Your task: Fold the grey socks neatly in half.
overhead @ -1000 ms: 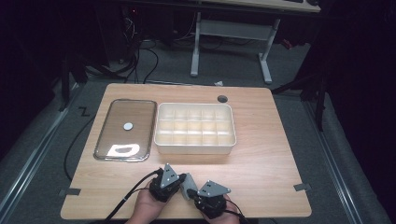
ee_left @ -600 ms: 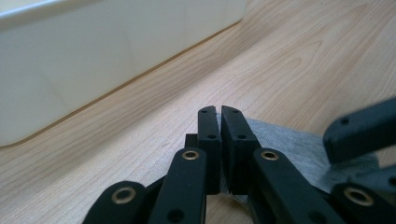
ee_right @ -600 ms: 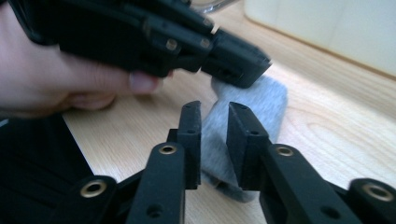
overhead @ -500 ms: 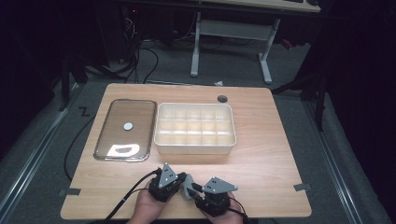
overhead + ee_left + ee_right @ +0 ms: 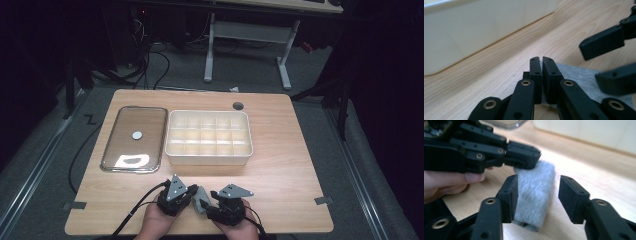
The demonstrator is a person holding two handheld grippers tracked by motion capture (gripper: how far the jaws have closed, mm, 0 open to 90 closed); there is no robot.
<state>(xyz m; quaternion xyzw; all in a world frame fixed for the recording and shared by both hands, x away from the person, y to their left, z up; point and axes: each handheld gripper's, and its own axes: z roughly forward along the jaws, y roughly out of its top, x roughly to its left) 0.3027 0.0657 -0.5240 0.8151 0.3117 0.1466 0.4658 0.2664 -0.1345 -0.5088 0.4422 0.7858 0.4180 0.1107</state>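
- Both grippers sit low at the near edge of the wooden table, just to the left of its middle, and a small grey cloth lies between them.
- The left gripper has its jaws pinched nearly together on the edge of that grey cloth; the fabric spreads out flat behind the tips and to their right.
- The right gripper stands with jaws spread wide, the cloth between them; its left jaw touches the fabric, its right jaw stays apart from it.
- In the right gripper view the cloth looks folded or rolled into a thick strip, with the left gripper's tip pressed onto its far end.
- Farther back, the white compartment tray sits mid-table.
- A glass lid with a round knob lies just left of the tray.
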